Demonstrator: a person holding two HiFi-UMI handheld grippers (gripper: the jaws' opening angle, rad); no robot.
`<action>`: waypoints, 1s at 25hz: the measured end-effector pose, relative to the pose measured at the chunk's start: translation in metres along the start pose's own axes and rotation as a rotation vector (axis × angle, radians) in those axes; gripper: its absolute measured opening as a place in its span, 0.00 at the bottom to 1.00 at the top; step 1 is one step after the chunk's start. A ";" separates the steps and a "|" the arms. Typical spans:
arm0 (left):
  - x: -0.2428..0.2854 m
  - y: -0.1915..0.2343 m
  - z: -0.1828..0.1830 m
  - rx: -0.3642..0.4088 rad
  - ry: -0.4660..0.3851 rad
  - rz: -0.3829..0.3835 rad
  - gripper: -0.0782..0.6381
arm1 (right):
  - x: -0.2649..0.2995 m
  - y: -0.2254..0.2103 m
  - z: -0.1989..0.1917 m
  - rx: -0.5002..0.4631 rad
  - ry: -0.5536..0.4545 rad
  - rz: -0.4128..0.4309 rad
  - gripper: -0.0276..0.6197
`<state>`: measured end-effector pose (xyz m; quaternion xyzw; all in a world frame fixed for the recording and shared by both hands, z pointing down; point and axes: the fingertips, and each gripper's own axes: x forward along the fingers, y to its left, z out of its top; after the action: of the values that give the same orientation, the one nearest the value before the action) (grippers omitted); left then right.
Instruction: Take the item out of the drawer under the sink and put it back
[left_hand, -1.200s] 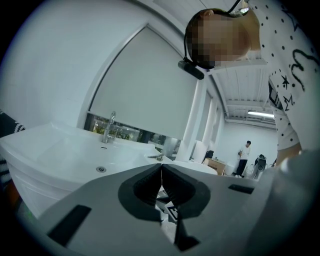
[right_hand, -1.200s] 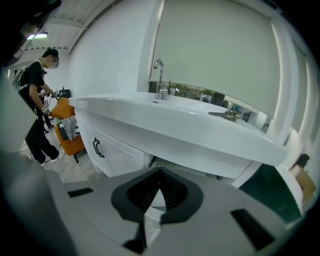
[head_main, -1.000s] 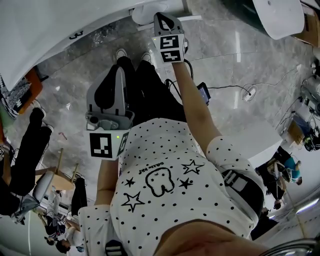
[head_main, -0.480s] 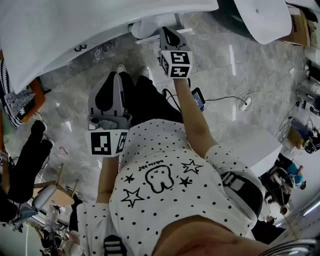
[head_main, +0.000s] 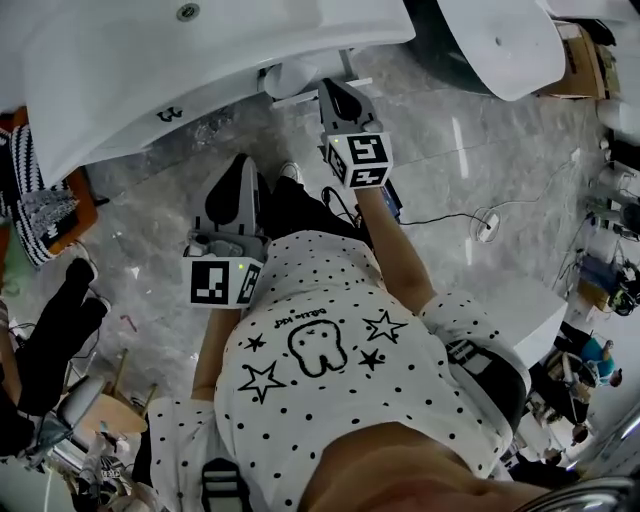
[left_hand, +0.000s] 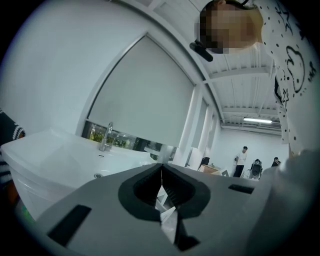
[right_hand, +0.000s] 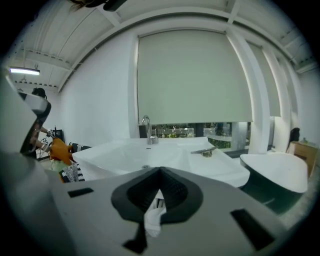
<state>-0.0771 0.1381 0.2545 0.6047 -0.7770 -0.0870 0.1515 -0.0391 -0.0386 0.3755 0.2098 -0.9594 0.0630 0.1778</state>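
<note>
The white sink (head_main: 200, 60) fills the top left of the head view, and its basin and tap (right_hand: 146, 129) lie ahead in the right gripper view. No drawer or item shows clearly in any view. My right gripper (head_main: 335, 88) is held up near the sink's front edge, jaws shut (right_hand: 160, 172). Only a white patch shows through the slot behind its pads, and I cannot tell what it is. My left gripper (head_main: 243, 165) hangs lower, in front of my body, also shut (left_hand: 161, 167) with nothing held. It points toward the sink (left_hand: 60, 155).
A second white basin (head_main: 510, 40) stands to the right of the sink. Striped and orange things (head_main: 40, 200) sit at the left. A cable and floor socket (head_main: 490, 225) lie on the grey marble floor. People (left_hand: 241, 160) stand far off.
Both grippers have risen, the right one much more, up toward the sink's edge. More of the sink's top has come into the head view. Both jaws stayed shut.
</note>
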 end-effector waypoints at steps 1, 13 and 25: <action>-0.002 0.000 0.003 0.003 -0.010 -0.002 0.12 | -0.005 0.001 0.008 -0.008 -0.017 -0.003 0.06; -0.015 -0.027 0.034 0.062 -0.101 -0.068 0.12 | -0.094 0.015 0.061 -0.011 -0.152 0.014 0.06; -0.031 -0.058 0.035 0.082 -0.126 -0.155 0.12 | -0.173 0.051 0.073 -0.047 -0.215 0.018 0.06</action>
<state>-0.0288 0.1516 0.1992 0.6620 -0.7389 -0.1043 0.0704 0.0628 0.0593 0.2420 0.2026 -0.9760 0.0193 0.0779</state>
